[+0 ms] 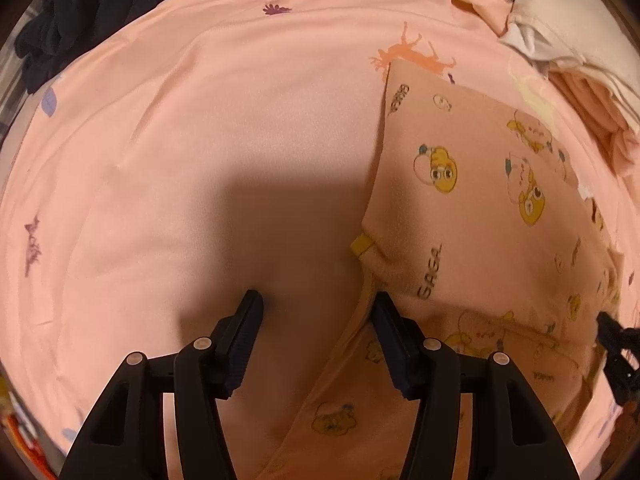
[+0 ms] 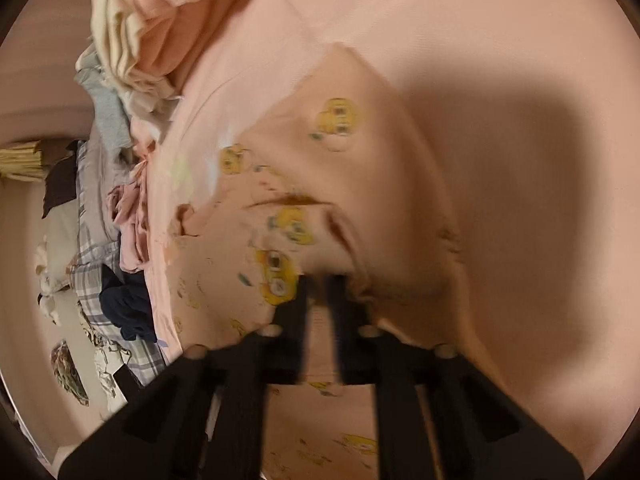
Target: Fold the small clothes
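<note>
Small cartoon-print garment (image 1: pixel 472 208) lies partly folded on the pink bedsheet (image 1: pixel 200 140). Left gripper (image 1: pixel 318 308) hovers at the garment's edge, fingers spread apart and gripping nothing. Right gripper (image 2: pixel 320 280) is pinched onto a fold of the garment; that view is blurred. Dark clothes (image 1: pixel 72 20) are bunched well apart from the garment.

right view motion-blurred | printed garment (image 2: pixel 320 208) cut off below | right tool (image 2: pixel 320 292) smeared
</note>
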Motion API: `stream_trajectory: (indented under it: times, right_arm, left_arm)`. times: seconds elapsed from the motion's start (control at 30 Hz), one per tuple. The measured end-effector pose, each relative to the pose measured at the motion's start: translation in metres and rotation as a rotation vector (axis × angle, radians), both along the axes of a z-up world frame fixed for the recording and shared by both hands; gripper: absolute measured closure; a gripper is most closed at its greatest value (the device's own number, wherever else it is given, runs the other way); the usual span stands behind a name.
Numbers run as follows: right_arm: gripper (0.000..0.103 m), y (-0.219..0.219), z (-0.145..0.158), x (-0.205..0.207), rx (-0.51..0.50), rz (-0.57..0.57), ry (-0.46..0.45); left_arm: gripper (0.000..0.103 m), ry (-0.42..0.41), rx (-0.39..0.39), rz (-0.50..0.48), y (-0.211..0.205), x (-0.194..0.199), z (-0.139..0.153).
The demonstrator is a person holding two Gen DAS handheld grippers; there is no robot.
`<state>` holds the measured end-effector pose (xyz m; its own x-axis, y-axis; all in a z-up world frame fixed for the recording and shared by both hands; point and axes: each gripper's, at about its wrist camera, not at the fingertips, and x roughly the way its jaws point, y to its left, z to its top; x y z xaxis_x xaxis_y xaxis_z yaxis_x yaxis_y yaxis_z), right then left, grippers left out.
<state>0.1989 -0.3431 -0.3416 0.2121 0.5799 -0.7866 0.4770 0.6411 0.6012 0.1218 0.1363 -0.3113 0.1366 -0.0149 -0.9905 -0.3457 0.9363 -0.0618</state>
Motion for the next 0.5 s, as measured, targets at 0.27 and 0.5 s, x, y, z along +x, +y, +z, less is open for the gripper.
stream_trajectory:
  times: [0.27,0.5]
  right_arm:
    - [0.040,-0.022,0.025,0.012,-0.080,0.027,-0.052]
    - [0.095,-0.004,0.010,0.030,-0.006,0.004,-0.102]
  left_arm:
    - [0.052,-0.003,0.047,-0.056,-0.002,-0.018,0.002]
    - [0.052,0.038,-0.004,0.023,0.006,-0.015,-0.003]
